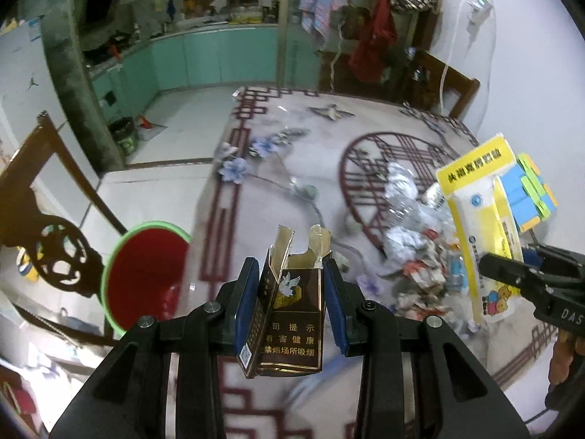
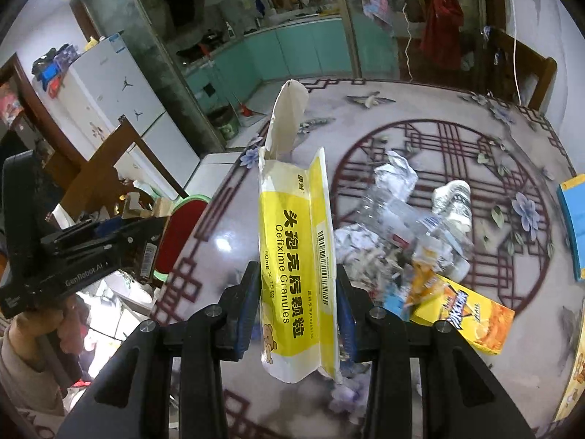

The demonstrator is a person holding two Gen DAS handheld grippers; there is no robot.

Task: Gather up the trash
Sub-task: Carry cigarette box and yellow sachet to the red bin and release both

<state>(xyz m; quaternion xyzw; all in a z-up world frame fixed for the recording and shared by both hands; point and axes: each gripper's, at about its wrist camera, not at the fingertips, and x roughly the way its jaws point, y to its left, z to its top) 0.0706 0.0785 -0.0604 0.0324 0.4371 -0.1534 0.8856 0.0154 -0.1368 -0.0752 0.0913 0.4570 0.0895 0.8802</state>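
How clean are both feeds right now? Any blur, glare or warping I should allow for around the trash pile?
Left wrist view: held cigarette pack sharp, trash pile and table motion-smeared, fisheye bends the edges. Right wrist view: medicine box sharp, crushed bottle smeared, lamp glare on the table, ceiling light flares at upper left.

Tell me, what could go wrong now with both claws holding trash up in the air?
1. The left claw pinches the brown cigarette pack by its sides, and its torn top hangs open; the thin card may crush and slip.
2. The red bin sits off the table edge, so a drop from here would likely miss.
3. The right claw grips the yellow medicine box low, with its open flap up, so it might tip.
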